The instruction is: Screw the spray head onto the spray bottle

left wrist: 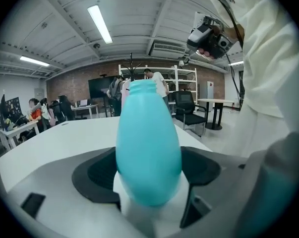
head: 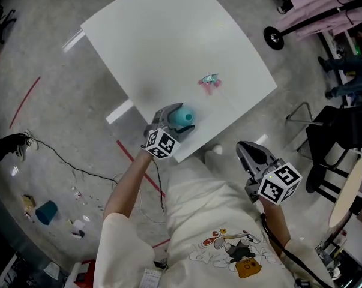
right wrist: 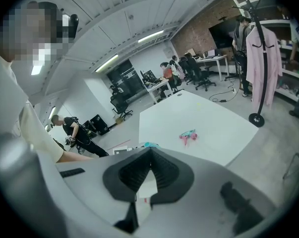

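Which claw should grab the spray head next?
Right. The right claw is empty and shut; the left claw already grips the bottle. The spray head lies loose on the table.

Spray head (head: 209,83) on table (head: 168,35), beyond spray bottle (head: 182,116)

My head camera looks steeply down on the table (head: 168,41); cameras on the left gripper (head: 177,120) and right gripper (head: 244,147) sight along their jaws, table ahead.

Bright, even light falls from ceiling strip lights (left wrist: 100,24); fisheye edges curve.
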Tool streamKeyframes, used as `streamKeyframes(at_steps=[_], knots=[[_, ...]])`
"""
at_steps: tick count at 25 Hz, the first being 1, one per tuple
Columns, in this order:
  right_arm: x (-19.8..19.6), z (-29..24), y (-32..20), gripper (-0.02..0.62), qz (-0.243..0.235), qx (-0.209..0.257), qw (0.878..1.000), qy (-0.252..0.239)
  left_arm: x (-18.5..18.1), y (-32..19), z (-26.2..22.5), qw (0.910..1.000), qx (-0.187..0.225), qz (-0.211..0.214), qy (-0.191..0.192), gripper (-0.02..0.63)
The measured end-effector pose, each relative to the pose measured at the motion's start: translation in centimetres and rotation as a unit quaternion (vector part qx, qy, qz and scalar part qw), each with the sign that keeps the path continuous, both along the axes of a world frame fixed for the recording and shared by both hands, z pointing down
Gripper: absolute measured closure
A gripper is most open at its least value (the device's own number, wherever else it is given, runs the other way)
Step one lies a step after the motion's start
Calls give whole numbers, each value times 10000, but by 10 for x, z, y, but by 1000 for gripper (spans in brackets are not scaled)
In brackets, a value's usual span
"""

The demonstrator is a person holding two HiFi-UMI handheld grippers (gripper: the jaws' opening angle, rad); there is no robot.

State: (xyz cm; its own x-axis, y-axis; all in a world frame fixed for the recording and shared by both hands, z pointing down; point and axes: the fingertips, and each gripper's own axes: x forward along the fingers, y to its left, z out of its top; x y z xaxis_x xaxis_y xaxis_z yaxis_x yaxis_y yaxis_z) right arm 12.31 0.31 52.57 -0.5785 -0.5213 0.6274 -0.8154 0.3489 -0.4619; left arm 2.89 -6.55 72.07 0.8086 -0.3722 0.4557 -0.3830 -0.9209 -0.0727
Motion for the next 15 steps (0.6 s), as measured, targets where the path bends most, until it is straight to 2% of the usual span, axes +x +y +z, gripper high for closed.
streamKeyframes(at_steps=[3, 6, 8, 11, 13, 15], knots=[[1, 9, -14, 589, -135, 232, 9995, 165, -1, 2, -6, 9999, -140, -38, 40, 210], [4, 32, -40, 588, -715, 437, 9948, 580, -3, -1, -22, 9996, -209, -134, 122, 210], [6, 59, -62, 588, -1117, 88, 9920, 578, -3, -1, -33, 9996, -227, -122, 147, 210], [11, 99, -107, 578, -1556, -722, 9845, 372, -2, 1, -50, 9996, -257, 12, 150, 210], [19, 128, -138, 505, -1969, -1238, 9707, 611, -2, 1, -60, 9996, -260, 64, 120, 210], [26, 156, -162, 461, -2397, -1686, 9496, 1108, -5, 1, -66, 9996, -273, 25, 72, 210]])
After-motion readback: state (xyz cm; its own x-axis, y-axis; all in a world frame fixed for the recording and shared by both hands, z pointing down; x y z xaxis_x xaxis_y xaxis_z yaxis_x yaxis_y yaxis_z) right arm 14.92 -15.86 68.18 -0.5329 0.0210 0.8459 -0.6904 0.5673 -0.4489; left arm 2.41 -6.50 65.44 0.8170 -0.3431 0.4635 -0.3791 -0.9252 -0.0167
